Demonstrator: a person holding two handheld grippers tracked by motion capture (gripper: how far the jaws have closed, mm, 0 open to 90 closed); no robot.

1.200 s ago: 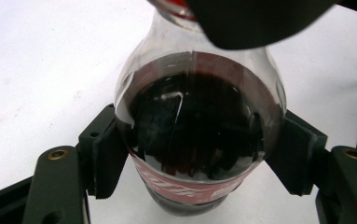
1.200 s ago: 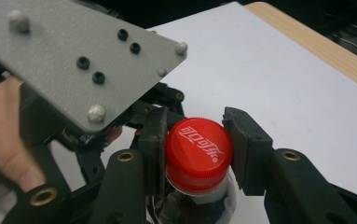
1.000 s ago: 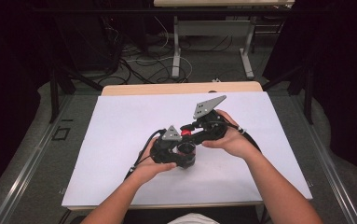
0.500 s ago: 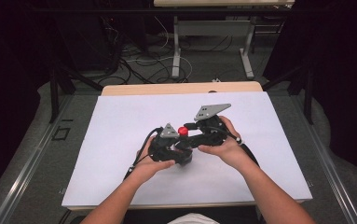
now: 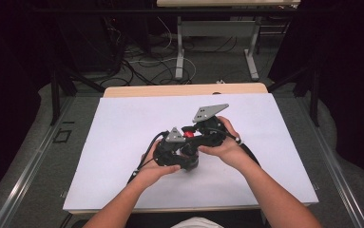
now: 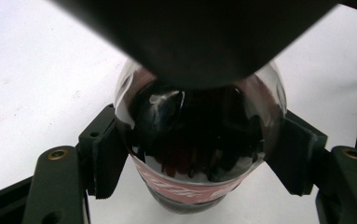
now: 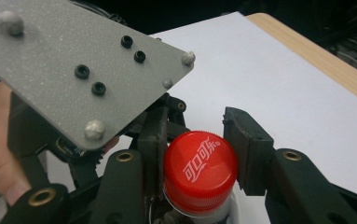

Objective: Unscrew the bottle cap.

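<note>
A dark cola bottle stands upright near the middle of the white-covered table, held between both grippers. The left gripper pinches the bottle's body, its ribbed pads pressed against the clear plastic on either side, just above the red label band. The right gripper sits over the neck, its jaws around the red cap: the left pad touches the cap's side, while a thin gap shows at the other pad, and the jaws have just been opening and closing again around the cap, so the hold looks closed on it.

Judging by this setup, the work in hand is unscrewing the cap. The bottle is braced and the cap is gripped, so the approach and grasp are done. The cap is on the neck and looks fully seated, so the twisting off and lifting away appear to be left.

White Chinese characters are printed across the top of the cap, in the Coca-Cola style. White script also runs along the label band, too curved and cropped to read
</note>
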